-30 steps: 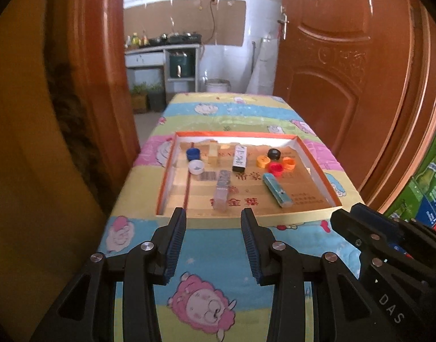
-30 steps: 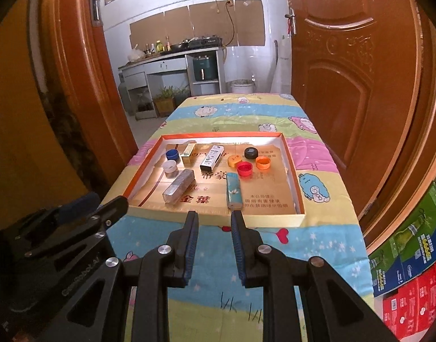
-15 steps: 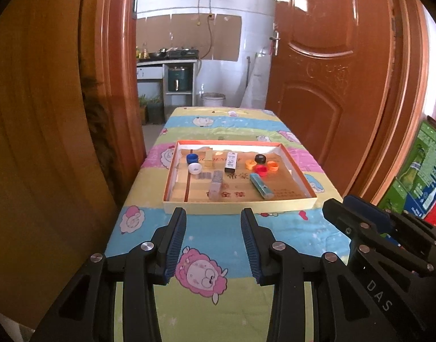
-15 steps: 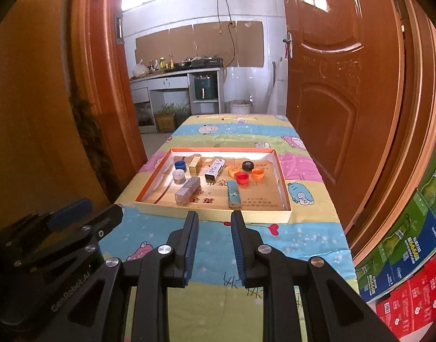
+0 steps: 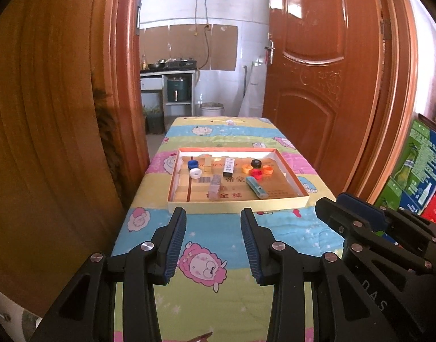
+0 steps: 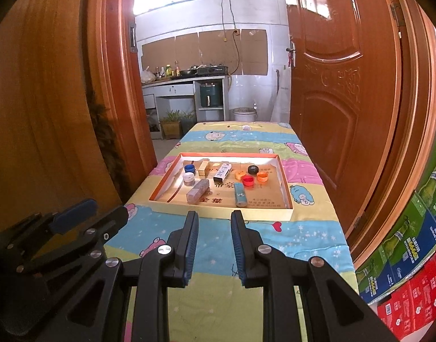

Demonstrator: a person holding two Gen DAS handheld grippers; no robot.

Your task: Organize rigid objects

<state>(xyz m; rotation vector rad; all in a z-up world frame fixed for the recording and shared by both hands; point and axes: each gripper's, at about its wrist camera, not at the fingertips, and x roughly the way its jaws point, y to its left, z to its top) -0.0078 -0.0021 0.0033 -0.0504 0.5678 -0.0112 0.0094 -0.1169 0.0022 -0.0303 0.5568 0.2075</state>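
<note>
A shallow cardboard tray (image 5: 237,206) lies on the cartoon-print table. In it lie a blue cap (image 5: 192,164), a white cap (image 5: 195,173), a black cap (image 5: 256,163), a red cap (image 5: 257,173) and two orange caps (image 5: 268,170). Beside them lie a clear box (image 5: 214,188), a teal box (image 5: 256,187), a white box (image 5: 228,166) and a tan block (image 5: 208,162). My left gripper (image 5: 213,213) hangs open and empty, short of the tray's near wall. My right gripper (image 6: 214,215) hovers beside it with jaws drawn close and nothing between them. The tray (image 6: 285,182) and teal box (image 6: 240,195) show there too.
A wooden door (image 5: 317,85) stands open on the right and a door frame (image 5: 123,85) on the left. Stacked green and red cartons (image 6: 411,256) sit by the table's right side. Bare cloth (image 5: 206,265) lies under both grippers. A kitchen counter (image 6: 183,82) is beyond.
Both grippers have pulled back from the tray and risen a little, so the tray looks smaller and farther. Neither gripper's jaw gap has changed.
</note>
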